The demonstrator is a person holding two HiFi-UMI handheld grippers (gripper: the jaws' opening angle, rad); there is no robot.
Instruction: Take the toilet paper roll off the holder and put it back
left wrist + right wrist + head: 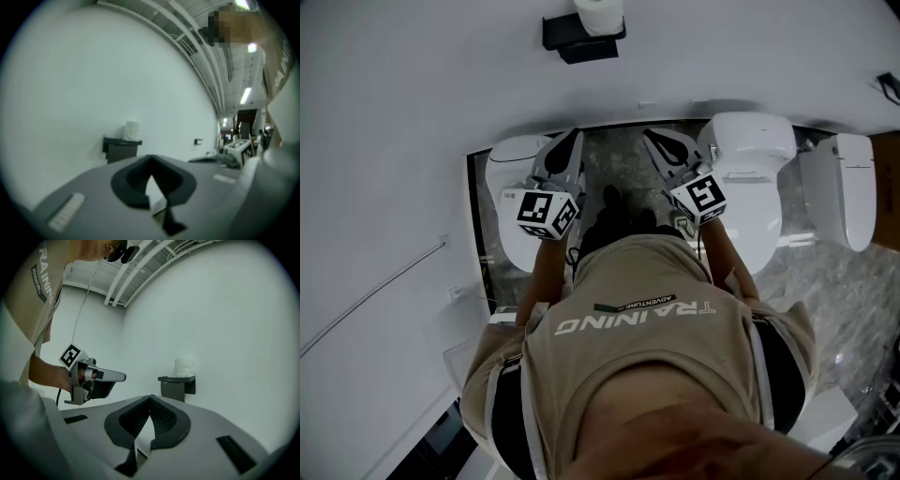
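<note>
A white toilet paper roll point(600, 13) stands upright on top of a black wall holder point(581, 39) on the white wall ahead. In the left gripper view the roll point(132, 130) and holder point(121, 148) lie past my jaws, well out of reach. My left gripper point(568, 142) is shut and holds nothing; its tips meet point(150, 158). My right gripper point(655, 141) is likewise shut and empty point(150, 397), aimed at the roll point(184, 366) and holder point(176, 386). The left gripper point(123, 377) also shows there, held level beside it.
A person in a beige shirt point(647, 356) fills the lower head view. White toilets stand on the marble floor at left point(508, 202), right point(752, 178) and far right point(848, 187). The white wall point(441, 94) runs behind them.
</note>
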